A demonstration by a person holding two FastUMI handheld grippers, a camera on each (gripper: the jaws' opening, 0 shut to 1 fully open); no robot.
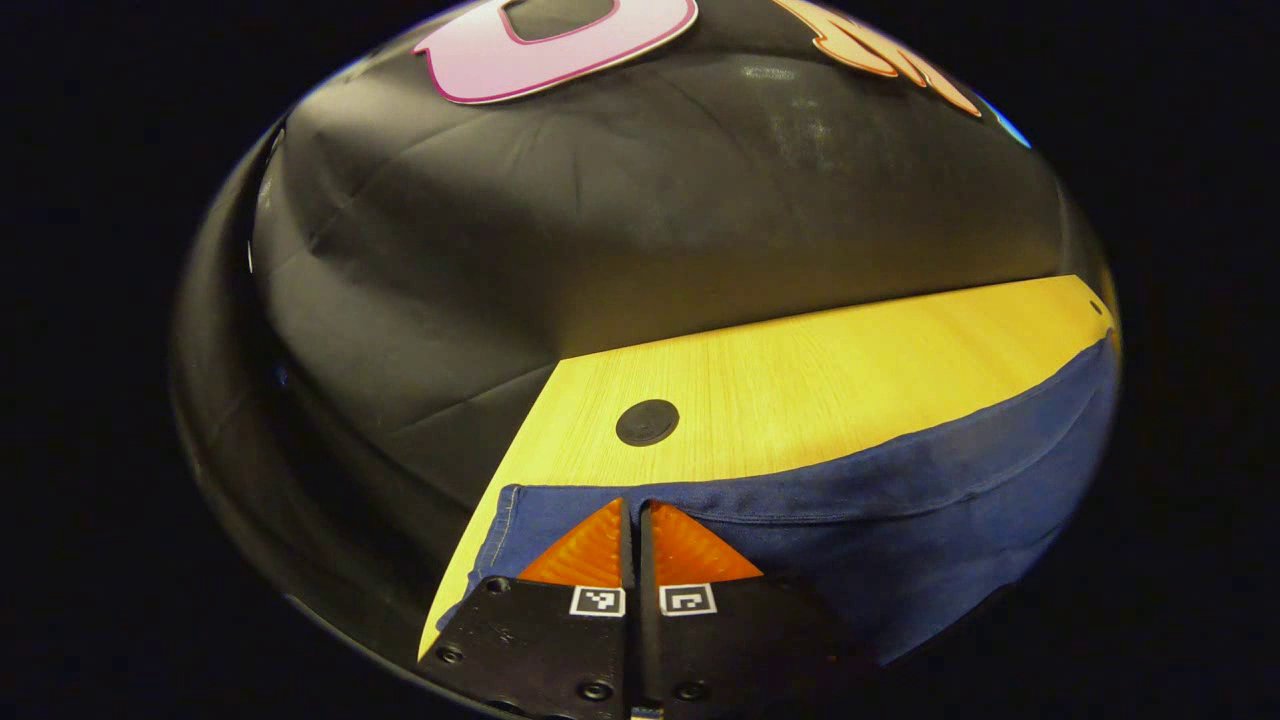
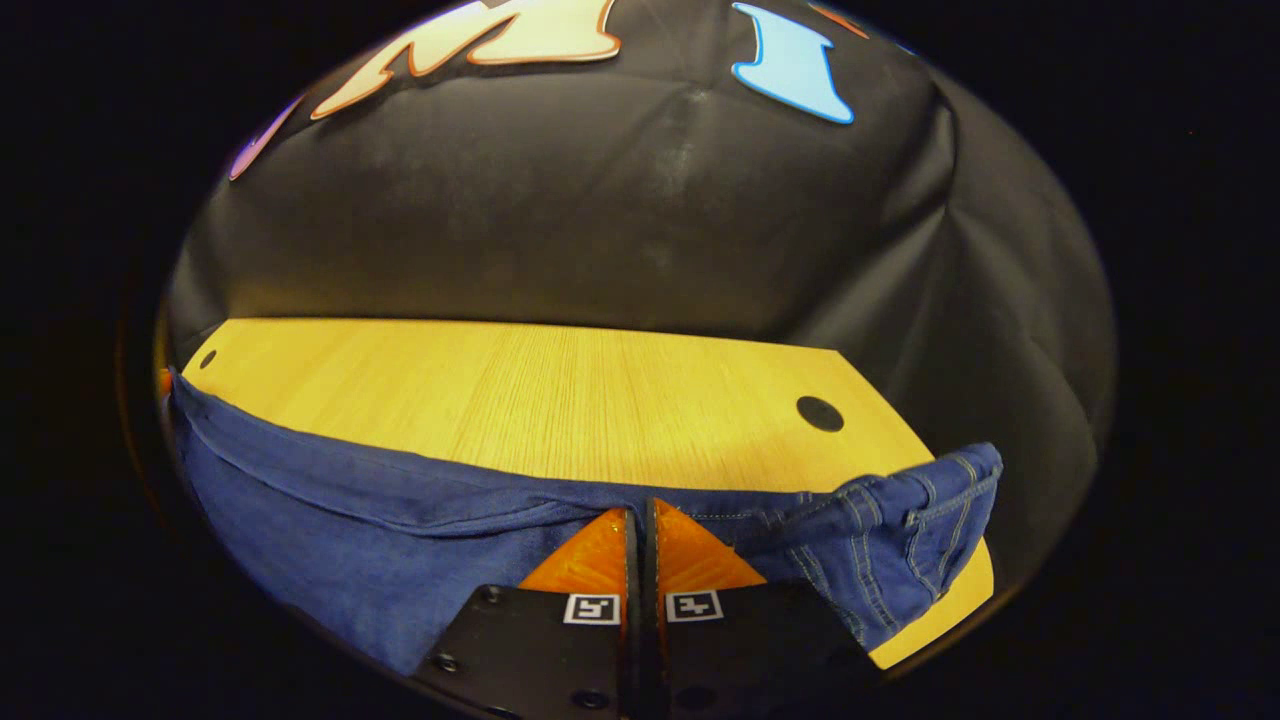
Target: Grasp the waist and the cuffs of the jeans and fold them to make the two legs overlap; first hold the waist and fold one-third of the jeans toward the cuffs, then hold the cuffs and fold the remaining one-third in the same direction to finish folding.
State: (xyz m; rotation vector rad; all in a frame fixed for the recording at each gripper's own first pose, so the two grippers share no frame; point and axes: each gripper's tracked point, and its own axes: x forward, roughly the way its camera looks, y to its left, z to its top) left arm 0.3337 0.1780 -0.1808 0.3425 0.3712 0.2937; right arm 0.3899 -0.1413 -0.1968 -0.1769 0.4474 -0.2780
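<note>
Lying across the pale wooden table (image 2: pixel 560 390), the dark blue denim jeans (image 2: pixel 330 520) are pinched at their far edge by both the left gripper (image 1: pixel 632 512) and right gripper (image 2: pixel 637 515), jaws nearly closed.

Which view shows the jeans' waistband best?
Right gripper view: the waistband with belt loops and stitching sits at the jeans' right end. The left gripper view shows plain denim and a hemmed edge, no waist detail that I can make out.
</note>
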